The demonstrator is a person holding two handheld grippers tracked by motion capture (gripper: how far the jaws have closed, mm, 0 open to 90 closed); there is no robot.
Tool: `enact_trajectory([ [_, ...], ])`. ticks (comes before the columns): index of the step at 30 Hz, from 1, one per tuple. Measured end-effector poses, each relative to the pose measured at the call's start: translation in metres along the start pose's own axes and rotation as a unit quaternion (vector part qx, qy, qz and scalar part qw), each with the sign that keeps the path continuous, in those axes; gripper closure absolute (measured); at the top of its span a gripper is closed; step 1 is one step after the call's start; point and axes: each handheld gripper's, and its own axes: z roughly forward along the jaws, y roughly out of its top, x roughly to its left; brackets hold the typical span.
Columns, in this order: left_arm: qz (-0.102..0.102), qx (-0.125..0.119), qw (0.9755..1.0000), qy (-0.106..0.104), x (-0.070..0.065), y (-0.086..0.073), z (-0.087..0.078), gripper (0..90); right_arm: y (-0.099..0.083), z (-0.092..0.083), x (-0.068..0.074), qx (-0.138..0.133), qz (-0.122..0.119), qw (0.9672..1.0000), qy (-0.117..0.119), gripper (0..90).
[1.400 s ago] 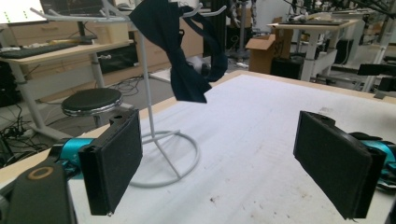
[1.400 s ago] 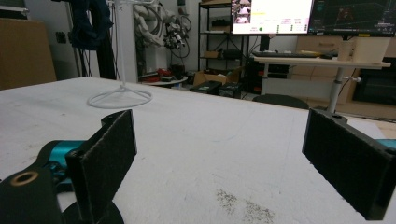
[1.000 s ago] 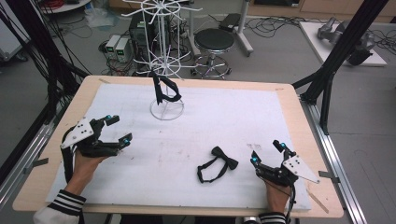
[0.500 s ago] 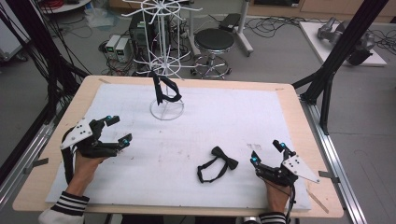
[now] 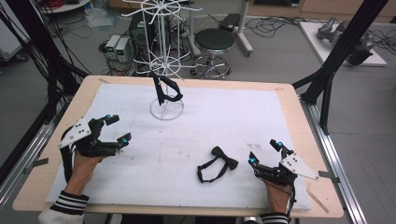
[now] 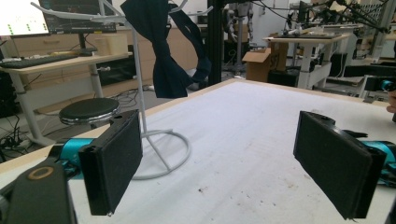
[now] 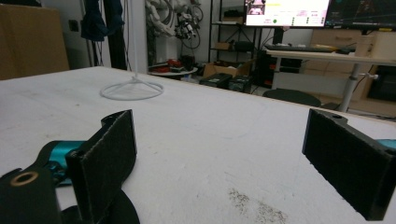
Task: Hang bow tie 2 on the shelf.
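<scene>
Right tool (image 5: 265,153), jaws released, is resting on the counter (image 5: 289,100) just beside the loose bow tie (image 5: 217,164), probably awaiting pickup for hanging on the rack (image 5: 164,56); left tool (image 5: 117,129) is likewise released.

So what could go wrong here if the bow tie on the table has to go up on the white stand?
The bow tie lies flat with its thin strap looped out, so the open right claw might pinch only the strap and leave the bow dangling. The wire stand looks light on its ring base; a bump while hooking could tip it. Another bow tie already hangs there and could get knocked off.
</scene>
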Motion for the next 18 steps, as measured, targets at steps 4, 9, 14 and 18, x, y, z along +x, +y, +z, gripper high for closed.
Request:
enact_trajectory([
  [4,-0.001,-0.004,1.0,-0.002,-0.001,0.002,0.0,16.1,0.01,-0.002,-0.001,0.009,-0.002,0.9999,0.011,9.3],
  [9,-0.005,-0.005,0.9999,-0.009,-0.002,0.003,-0.001,16.1,0.023,-0.003,-0.003,0.023,-0.001,0.9995,0.021,9.3],
  [14,0.0,-0.001,0.9998,-0.018,-0.003,0.004,0.0,16.1,0.037,0.002,-0.003,0.058,-0.019,0.9967,0.054,9.3],
  [18,-0.004,-0.004,0.9996,-0.026,-0.004,0.005,0.001,16.1,0.047,0.007,-0.001,0.089,-0.033,0.9924,0.079,9.3],
])
